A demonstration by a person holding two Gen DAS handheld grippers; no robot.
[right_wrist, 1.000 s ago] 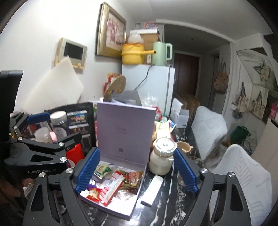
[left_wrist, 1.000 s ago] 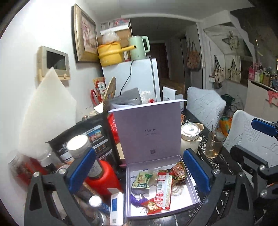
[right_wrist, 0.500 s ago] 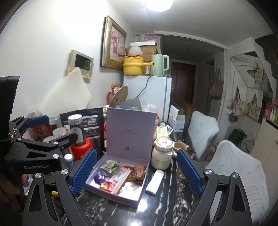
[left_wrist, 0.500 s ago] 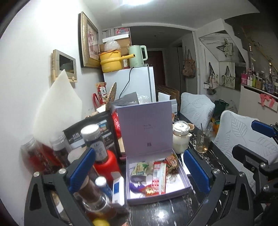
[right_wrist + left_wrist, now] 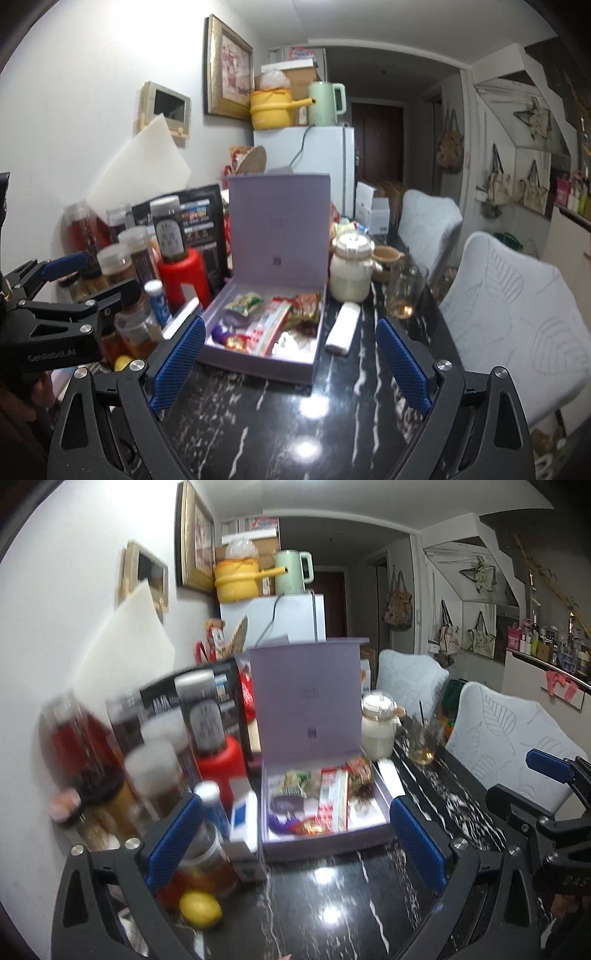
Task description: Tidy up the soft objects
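Lilac box (image 5: pixel 258 363) sits mid-frame on the black marble table (image 5: pixel 280 424), lid up, soft snack packets (image 5: pixel 275 321) loose inside. My right gripper (image 5: pixel 291 360) has just been opening with nothing between its jaws; my left gripper (image 5: pixel 293 843) gapes empty too. Jars (image 5: pixel 207 720) crowd the left edge — one careless swing could topple them.
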